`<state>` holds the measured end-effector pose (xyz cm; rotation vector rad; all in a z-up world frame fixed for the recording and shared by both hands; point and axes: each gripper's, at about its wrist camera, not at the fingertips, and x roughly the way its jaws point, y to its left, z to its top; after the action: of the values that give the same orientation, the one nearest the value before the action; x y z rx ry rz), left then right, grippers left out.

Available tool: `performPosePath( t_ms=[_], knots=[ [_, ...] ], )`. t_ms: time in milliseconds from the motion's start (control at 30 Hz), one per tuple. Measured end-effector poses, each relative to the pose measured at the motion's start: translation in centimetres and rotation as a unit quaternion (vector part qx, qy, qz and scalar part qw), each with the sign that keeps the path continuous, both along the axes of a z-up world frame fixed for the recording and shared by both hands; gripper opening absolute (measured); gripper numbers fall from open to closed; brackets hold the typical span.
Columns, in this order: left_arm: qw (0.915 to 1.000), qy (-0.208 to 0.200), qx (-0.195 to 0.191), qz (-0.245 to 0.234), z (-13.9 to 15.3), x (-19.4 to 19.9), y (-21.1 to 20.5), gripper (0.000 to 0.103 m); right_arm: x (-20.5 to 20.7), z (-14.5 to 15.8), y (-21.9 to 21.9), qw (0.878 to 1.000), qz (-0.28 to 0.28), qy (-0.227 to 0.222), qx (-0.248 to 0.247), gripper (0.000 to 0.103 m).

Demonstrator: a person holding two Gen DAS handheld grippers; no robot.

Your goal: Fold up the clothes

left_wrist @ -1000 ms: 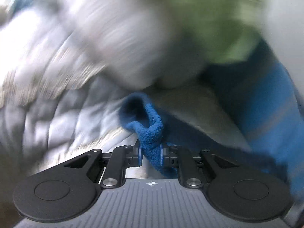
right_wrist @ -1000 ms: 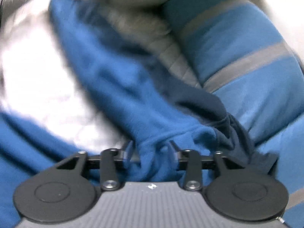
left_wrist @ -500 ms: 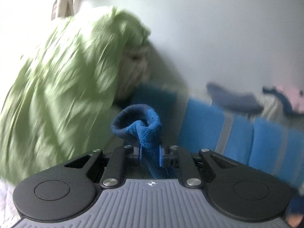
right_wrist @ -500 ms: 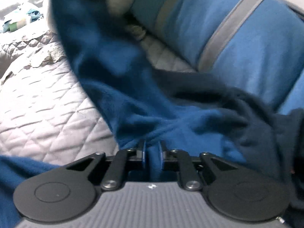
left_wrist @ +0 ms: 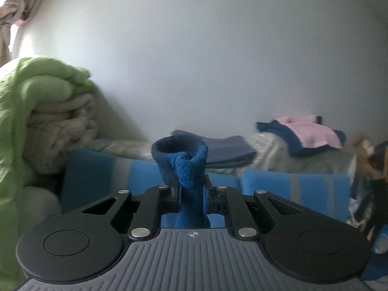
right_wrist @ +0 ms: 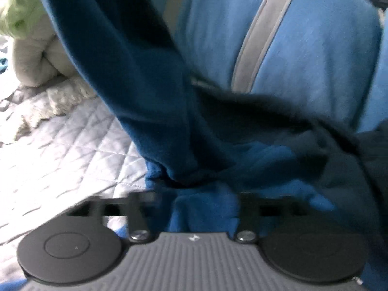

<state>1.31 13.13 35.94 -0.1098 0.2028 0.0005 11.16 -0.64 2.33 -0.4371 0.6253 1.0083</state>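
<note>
In the left wrist view my left gripper (left_wrist: 192,190) is shut on a bunched strip of a blue fleece garment (left_wrist: 190,169), held up in the air; a dark round cuff curls above the fingers. In the right wrist view the same blue garment (right_wrist: 135,77) hangs in a long fold from the upper left down to my right gripper (right_wrist: 206,198). Its finger linkages are blurred and stand wide apart, so it is open, with a wad of blue fabric lying between them. The fingertips themselves are hidden by cloth.
A quilted grey bedspread (right_wrist: 60,150) lies lower left. Blue pillows with grey stripes (left_wrist: 291,186) (right_wrist: 315,48) line the wall. A green blanket (left_wrist: 29,92) tops a beige pile at left. Folded dark and pink clothes (left_wrist: 312,131) sit at the back right.
The left gripper rose and tilted up with the fabric, now facing the wall. The right gripper, shut on the fabric half a second ago, has spread its fingers.
</note>
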Motion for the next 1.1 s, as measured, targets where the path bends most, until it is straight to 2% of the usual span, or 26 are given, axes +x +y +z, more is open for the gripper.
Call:
performPosePath(
  t_ms=[100,167,267,300,433,633,833,900,967,1033,1100],
  knots=[
    [0.9998,0.004,-0.007,-0.018,0.4,0.5,-1.4,0.014,-1.3,3.3,-4.1,1.000,0.007,-0.004,0.003,0.089],
    [0.9996,0.004,-0.005,-0.027,0.8,0.5,-2.7,0.014,-2.5,5.8,-7.2,1.000,-0.002,-0.023,-0.003,0.089],
    [0.9991,0.008,0.000,-0.043,0.9,0.9,-5.2,0.014,-4.2,10.2,-13.3,0.999,-0.019,-0.021,0.024,0.095],
    [0.9987,0.010,0.001,-0.049,0.8,1.2,-6.2,0.014,-4.7,11.4,-15.1,0.999,-0.026,-0.016,0.037,0.102],
    [0.9970,0.020,0.009,-0.074,0.4,2.1,-10.4,0.014,-6.4,15.8,-22.6,0.995,-0.081,-0.007,0.064,0.103],
    [0.9928,0.035,0.023,-0.113,-0.4,3.5,-16.6,0.015,-8.5,18.1,-31.1,0.984,-0.170,0.005,0.057,0.103],
    [0.9845,0.076,0.046,-0.151,-4.6,5.2,-23.2,0.017,-10.7,18.1,-36.6,0.975,-0.217,0.005,0.047,0.103],
    [0.9784,0.106,0.051,-0.170,-6.4,6.0,-25.1,0.025,-11.0,17.6,-37.5,0.974,-0.223,0.000,0.038,0.103],
    [0.9712,0.134,0.054,-0.190,-7.9,6.8,-26.5,0.059,-11.1,16.9,-37.8,0.973,-0.227,-0.001,0.028,0.103],
    [0.9683,0.143,0.050,-0.198,-8.6,7.1,-26.4,0.076,-10.9,15.9,-37.8,0.971,-0.236,0.009,0.020,0.103],
    [0.9653,0.152,0.047,-0.207,-9.4,7.4,-26.3,0.077,-10.7,14.9,-37.8,0.970,-0.242,0.021,0.014,0.103]
  ],
)
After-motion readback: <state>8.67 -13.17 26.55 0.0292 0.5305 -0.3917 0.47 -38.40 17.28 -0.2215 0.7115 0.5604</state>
